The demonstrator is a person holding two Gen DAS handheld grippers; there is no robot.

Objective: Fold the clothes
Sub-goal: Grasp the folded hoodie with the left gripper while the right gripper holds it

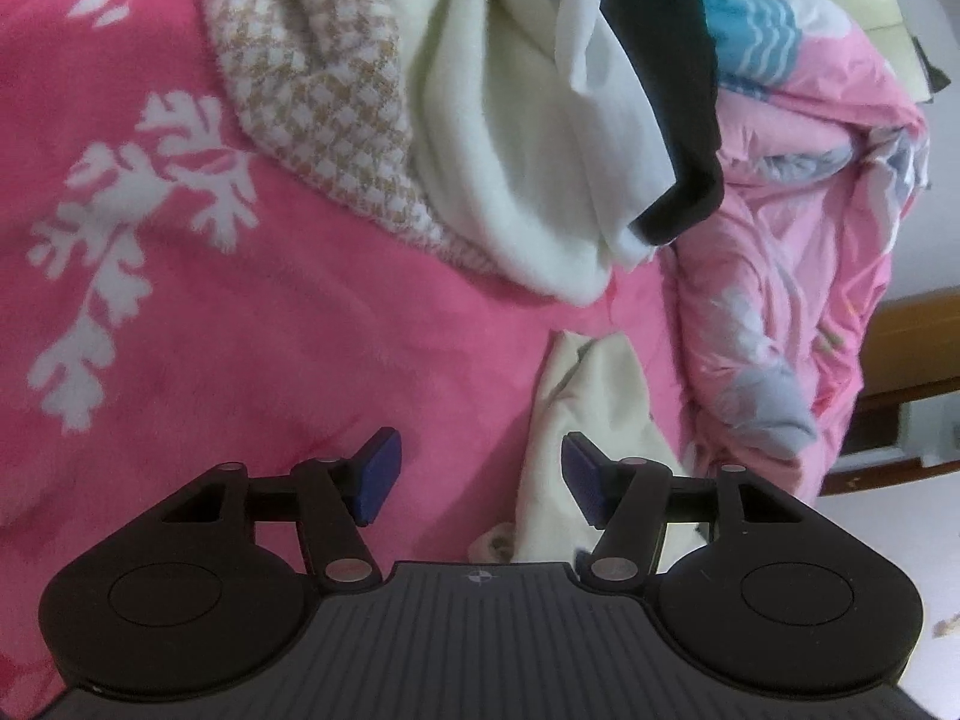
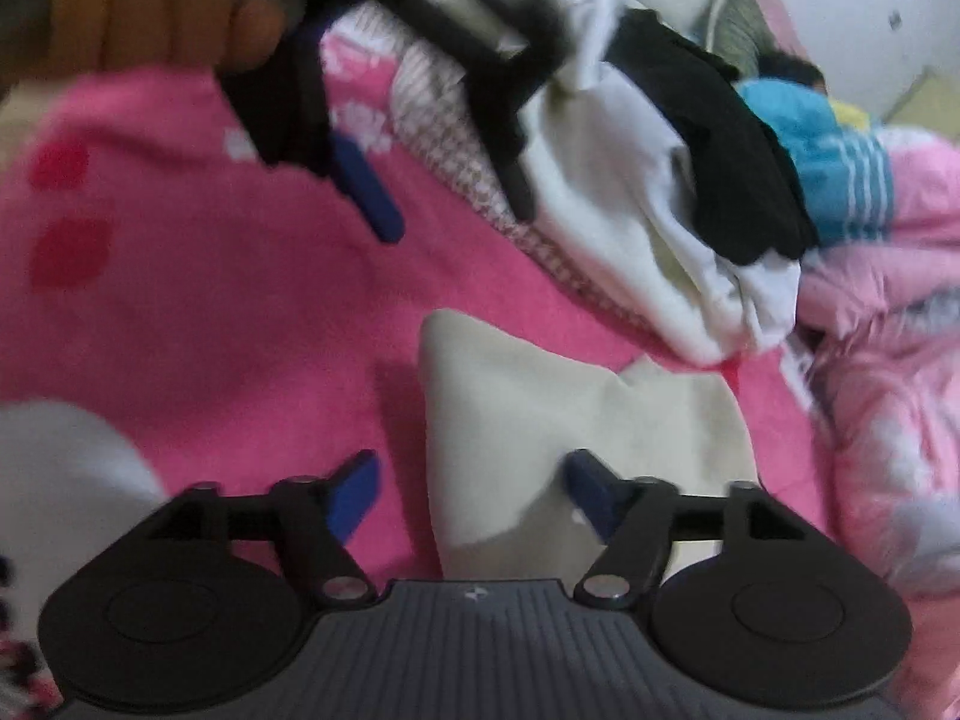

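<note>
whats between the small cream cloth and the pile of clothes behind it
Only bare pink bedsheet: a narrow strip separates the cream cloth from the clothes pile, clearest in the right wrist view.

The bedspread (image 1: 240, 330) is hot pink with white leaf sprigs. On it lie a cream cloth (image 2: 540, 420), a tan-and-white houndstooth garment (image 1: 324, 96), a white garment (image 1: 510, 150) and a black one (image 1: 666, 90). The quilt (image 1: 798, 276) is pale pink with grey and white motifs, and both grippers' pads (image 1: 378, 474) are blue.

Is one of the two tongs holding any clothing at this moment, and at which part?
Nothing is held. The left tongs stand open above the pink bedsheet. The right tongs are open over the cream garment, pads not pressing it.
</note>
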